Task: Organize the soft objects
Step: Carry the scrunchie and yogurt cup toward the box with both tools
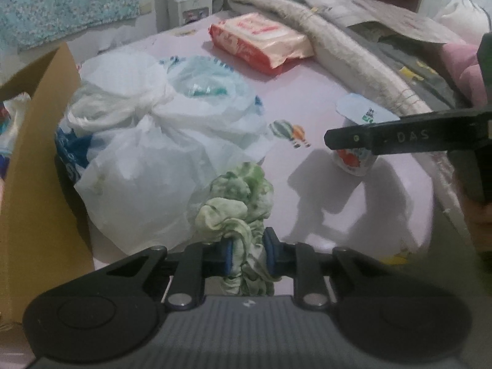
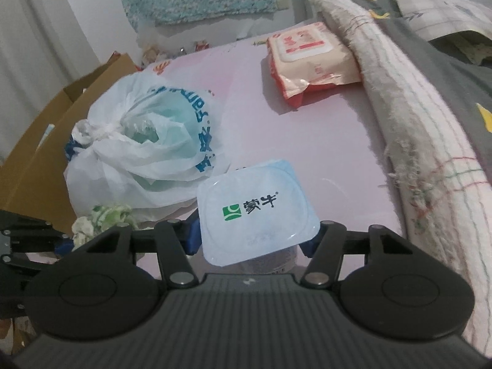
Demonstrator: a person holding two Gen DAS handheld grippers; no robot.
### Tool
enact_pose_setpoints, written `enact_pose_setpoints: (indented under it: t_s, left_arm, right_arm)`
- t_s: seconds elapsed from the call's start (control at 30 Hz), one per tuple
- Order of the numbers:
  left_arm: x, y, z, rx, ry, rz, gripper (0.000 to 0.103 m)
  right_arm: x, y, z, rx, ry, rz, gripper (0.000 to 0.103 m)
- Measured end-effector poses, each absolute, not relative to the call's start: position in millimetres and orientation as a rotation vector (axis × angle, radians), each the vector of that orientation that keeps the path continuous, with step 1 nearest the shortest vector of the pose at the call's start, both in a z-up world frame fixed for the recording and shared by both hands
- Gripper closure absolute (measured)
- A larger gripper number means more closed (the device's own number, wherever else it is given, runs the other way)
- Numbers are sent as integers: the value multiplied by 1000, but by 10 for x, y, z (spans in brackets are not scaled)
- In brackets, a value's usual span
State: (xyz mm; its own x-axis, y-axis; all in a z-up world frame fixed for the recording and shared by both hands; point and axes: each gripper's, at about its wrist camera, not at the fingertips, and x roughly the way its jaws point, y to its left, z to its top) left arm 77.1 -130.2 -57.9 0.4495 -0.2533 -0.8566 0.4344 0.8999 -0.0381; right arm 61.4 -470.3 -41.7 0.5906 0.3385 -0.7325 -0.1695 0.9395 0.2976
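My left gripper (image 1: 247, 253) is shut on a green and white scrunched cloth (image 1: 238, 203), held just above the pink sheet beside a knotted white plastic bag (image 1: 147, 141). The cloth also shows in the right wrist view (image 2: 104, 218). My right gripper (image 2: 250, 240) is shut on a yogurt cup (image 2: 256, 210) with a blue foil lid, its blue pads against the cup's sides. The cup shows in the left wrist view (image 1: 353, 132), partly behind the right gripper's black finger. A red and cream wipes pack (image 1: 261, 41) lies further back.
An open cardboard box (image 1: 40, 166) stands at the left edge of the bed, against the plastic bag. A rolled grey blanket (image 1: 347, 52) and piled clothes run along the right side. The pink sheet (image 2: 307, 129) lies between bag, wipes pack (image 2: 310, 58) and blanket.
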Motion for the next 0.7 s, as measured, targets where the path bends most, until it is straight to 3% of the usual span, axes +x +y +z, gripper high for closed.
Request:
enact_pose_setpoints:
  t_s: [0.4,0.7]
  left_arm:
    - [554,-1150,-6,104,913,-464,83]
    - [507,-192,831,-37,734,-298,82]
  right_arm:
    - [354,-4776,-16,200,795,289,47]
    - [346,-4617,451,167,728,343,47]
